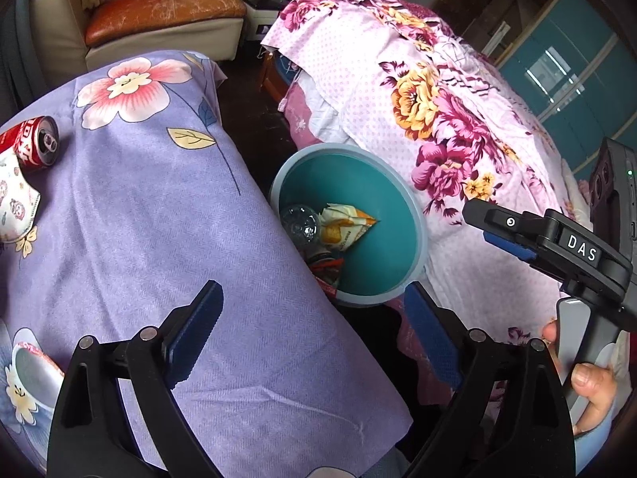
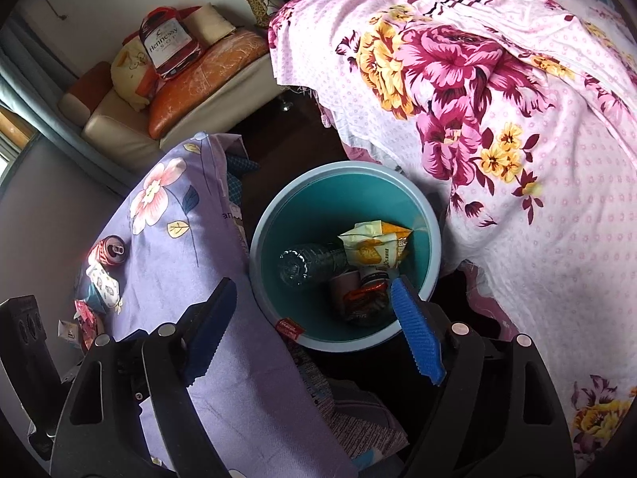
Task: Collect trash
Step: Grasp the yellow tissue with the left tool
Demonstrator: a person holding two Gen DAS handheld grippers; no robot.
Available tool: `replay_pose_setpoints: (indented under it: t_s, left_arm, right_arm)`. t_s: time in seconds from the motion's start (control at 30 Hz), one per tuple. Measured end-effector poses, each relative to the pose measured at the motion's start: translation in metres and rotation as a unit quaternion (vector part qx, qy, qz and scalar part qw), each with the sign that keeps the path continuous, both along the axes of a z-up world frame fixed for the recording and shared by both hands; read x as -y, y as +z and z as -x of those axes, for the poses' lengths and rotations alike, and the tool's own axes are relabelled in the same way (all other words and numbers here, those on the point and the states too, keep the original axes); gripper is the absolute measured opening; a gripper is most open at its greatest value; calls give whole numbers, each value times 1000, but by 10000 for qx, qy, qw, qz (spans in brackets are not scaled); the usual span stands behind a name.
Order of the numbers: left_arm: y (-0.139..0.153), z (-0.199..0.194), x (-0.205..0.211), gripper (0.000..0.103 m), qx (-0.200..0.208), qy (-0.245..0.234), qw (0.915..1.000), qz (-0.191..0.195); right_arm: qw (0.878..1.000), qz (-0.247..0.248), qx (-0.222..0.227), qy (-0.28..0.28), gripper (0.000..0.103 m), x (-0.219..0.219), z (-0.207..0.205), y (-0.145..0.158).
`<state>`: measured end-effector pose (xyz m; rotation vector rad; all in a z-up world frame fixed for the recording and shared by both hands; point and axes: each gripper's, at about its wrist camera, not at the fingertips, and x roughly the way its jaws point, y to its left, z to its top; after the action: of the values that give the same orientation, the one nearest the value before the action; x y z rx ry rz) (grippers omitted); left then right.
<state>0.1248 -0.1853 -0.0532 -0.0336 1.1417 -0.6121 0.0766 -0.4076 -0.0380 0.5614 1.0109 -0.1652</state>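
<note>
A teal bin (image 1: 418, 215) (image 2: 350, 167) stands on the floor between the purple floral tablecloth (image 1: 159, 239) and the bed. In it lie a clear plastic bottle (image 2: 310, 263), a yellow snack bag (image 2: 374, 247) and darker wrappers. My right gripper (image 2: 314, 310) is open above the bin's near rim, with nothing between its blue pads. My left gripper (image 1: 314, 318) is open over the table's edge, also without anything in it. A red can (image 1: 38, 143) (image 2: 111, 251) lies on the cloth at far left beside a patterned paper wrapper (image 1: 16, 195). A paper cup (image 1: 32, 366) lies near the bottom left.
A bed with a pink floral cover (image 1: 438, 119) (image 2: 497, 119) borders the bin on the right. A sofa with an orange cushion (image 1: 167, 12) stands behind. More scraps (image 2: 85, 318) sit on the cloth. A hand (image 1: 589, 382) holds the right gripper's handle.
</note>
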Motion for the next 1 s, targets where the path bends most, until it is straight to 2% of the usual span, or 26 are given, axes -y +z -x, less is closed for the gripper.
replay_pose_setpoints:
  t_s: [0.4, 0.63, 0.83, 1.0]
  left_arm:
    - [11, 55, -82, 95, 58, 391, 9992, 63]
    - [10, 90, -141, 95, -19, 816, 9967, 44]
    - [3, 117, -193, 95, -196, 1293, 9914, -84]
    - [-10, 134, -236, 95, -504, 1912, 9802, 68]
  right_arm:
    - [9975, 136, -27, 691, 79, -77, 25, 20]
    - [9920, 135, -117, 1250, 80, -134, 40, 20]
    - [9835, -3, -276, 1788, 80, -181, 49, 13]
    - [9773, -74, -318, 2093, 80, -213, 54, 7]
